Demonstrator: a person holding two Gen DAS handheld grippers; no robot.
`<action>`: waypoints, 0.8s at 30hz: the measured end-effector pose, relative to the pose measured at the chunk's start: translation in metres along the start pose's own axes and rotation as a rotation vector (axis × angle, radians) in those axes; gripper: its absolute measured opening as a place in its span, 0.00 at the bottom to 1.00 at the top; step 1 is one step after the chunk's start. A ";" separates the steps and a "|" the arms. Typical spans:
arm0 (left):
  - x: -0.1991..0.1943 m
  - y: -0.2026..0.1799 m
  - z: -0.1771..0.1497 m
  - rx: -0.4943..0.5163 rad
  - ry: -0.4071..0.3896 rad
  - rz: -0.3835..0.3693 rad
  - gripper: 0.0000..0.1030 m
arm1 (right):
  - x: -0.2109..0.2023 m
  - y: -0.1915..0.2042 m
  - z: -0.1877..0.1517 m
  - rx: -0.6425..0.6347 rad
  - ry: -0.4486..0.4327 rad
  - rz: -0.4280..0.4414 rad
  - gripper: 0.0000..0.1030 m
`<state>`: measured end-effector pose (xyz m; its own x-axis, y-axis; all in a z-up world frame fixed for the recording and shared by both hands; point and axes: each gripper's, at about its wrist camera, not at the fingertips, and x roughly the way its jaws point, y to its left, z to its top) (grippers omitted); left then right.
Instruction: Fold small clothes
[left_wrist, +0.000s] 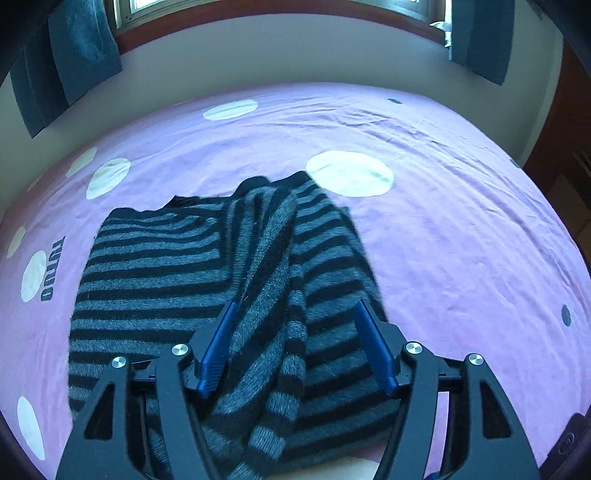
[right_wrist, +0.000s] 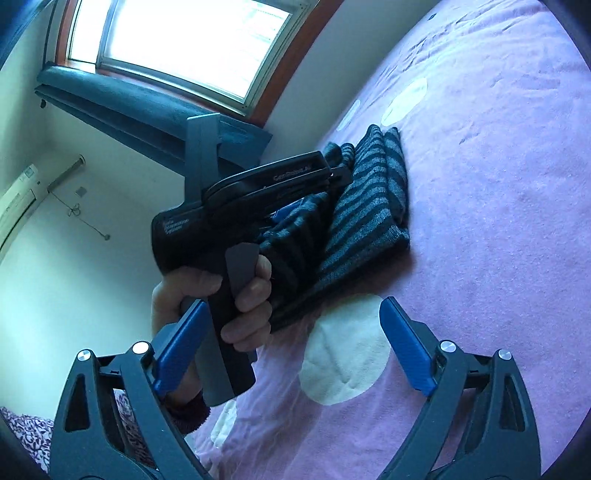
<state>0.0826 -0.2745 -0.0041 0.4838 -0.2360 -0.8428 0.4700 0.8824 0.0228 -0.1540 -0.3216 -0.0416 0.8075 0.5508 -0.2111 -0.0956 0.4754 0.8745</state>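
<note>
My left tongs (left_wrist: 293, 345) stand wide open over the striped sweater (left_wrist: 192, 273), a bunched fold lying between the fingers, ungripped. My right tongs (right_wrist: 291, 347) gape empty, with the sweater ahead of them on the purple bed (right_wrist: 498, 184).

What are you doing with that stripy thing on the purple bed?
A person is folding a small black-and-grey striped sweater on a purple bedspread with white spots. They hold a hand-held gripper in each hand. The left hand-held gripper is open, right over the sweater, with a bunched fold of it running between its blue fingers. The right hand-held gripper is also open, holding nothing, off to the side. The sweater already looks partly folded.
</note>
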 end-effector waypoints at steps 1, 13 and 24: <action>-0.003 -0.001 0.000 0.004 -0.006 -0.004 0.68 | -0.001 -0.001 0.000 0.008 -0.006 0.010 0.90; -0.067 0.017 -0.012 0.016 -0.118 -0.082 0.75 | -0.004 0.000 0.000 0.014 -0.021 0.028 0.90; -0.078 0.186 -0.042 -0.226 -0.242 -0.006 0.78 | 0.000 0.002 0.000 -0.005 0.000 0.003 0.90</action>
<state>0.1014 -0.0752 0.0430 0.6557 -0.3079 -0.6894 0.3110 0.9422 -0.1250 -0.1543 -0.3207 -0.0399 0.8073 0.5522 -0.2083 -0.1011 0.4771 0.8730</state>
